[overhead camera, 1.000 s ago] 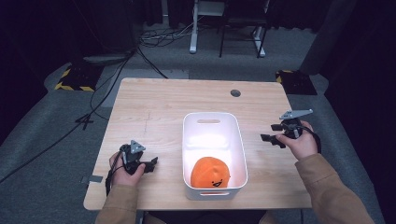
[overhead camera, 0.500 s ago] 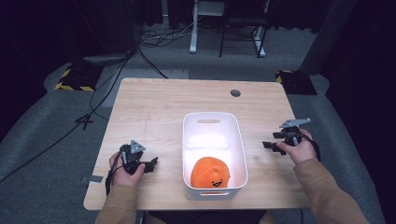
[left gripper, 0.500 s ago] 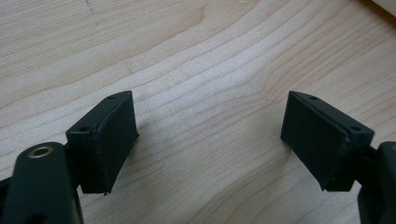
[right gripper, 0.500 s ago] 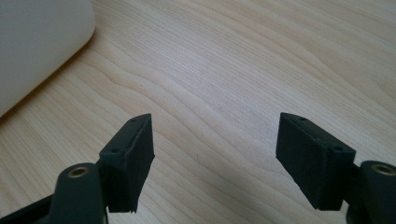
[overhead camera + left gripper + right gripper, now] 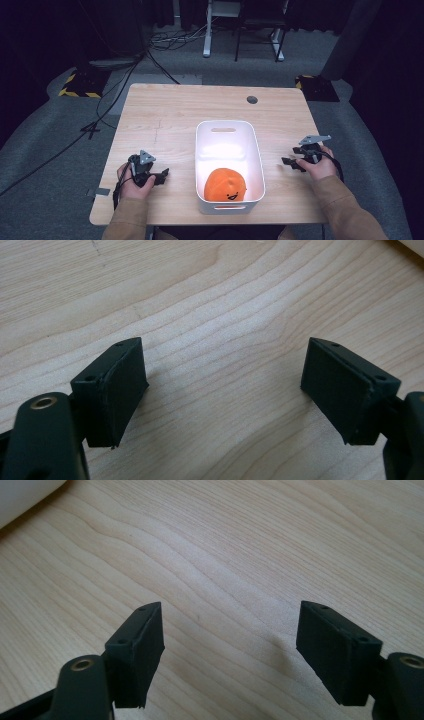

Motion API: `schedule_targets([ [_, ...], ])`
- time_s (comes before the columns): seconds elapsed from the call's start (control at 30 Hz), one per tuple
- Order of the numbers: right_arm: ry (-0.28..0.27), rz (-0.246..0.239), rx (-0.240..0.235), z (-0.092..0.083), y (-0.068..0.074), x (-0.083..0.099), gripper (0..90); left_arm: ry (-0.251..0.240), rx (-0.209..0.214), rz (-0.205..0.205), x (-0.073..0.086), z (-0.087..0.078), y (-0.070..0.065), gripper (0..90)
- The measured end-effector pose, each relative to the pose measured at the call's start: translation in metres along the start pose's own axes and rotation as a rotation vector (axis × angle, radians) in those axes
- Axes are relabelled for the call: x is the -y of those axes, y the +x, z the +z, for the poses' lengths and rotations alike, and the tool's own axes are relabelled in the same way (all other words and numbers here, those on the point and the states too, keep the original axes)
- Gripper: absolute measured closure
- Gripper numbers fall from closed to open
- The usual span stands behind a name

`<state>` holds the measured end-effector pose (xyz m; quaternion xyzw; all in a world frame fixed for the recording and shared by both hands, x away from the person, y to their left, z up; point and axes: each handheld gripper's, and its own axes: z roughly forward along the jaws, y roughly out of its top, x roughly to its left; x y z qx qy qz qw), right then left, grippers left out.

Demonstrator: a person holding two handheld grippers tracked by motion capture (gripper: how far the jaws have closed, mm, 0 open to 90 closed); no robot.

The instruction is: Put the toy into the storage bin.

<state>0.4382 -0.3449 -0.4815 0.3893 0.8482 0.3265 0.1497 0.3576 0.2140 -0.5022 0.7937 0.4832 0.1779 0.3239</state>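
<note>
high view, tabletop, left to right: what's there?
left hand-held gripper → white bin with the orange plush inside at its near end → right hand-held gripper. Both sets of jaws are open and empty over the wooden table.

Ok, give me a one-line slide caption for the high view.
Orange plush toy lying in a white bin on a wooden table, flanked by open left tongs and right tongs.

white bin (image 5: 20, 497) cut off at corner, forearms cropped below

Light wooden table (image 5: 175, 115) (round grommet (image 5: 252, 99) near far edge); white bin (image 5: 255, 150) at centre.
</note>
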Motion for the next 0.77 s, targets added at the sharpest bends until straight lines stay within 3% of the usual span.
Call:
schedule_targets([
  [0.33, -0.018, -0.015, 0.018, 0.006, -0.001, 0.012, 24.7, 0.000, 0.000, 0.000, 0.000, 0.000, 0.000, 18.7],
  [0.53, -0.102, -0.009, 0.009, 0.010, -0.003, 0.020, 16.3, 0.000, 0.000, 0.000, 0.000, 0.000, 0.000, 18.7],
  [0.77, -0.097, -0.028, -0.020, 0.010, -0.005, 0.022, 14.1, 0.000, 0.000, 0.000, 0.000, 0.000, 0.000, 18.7],
])
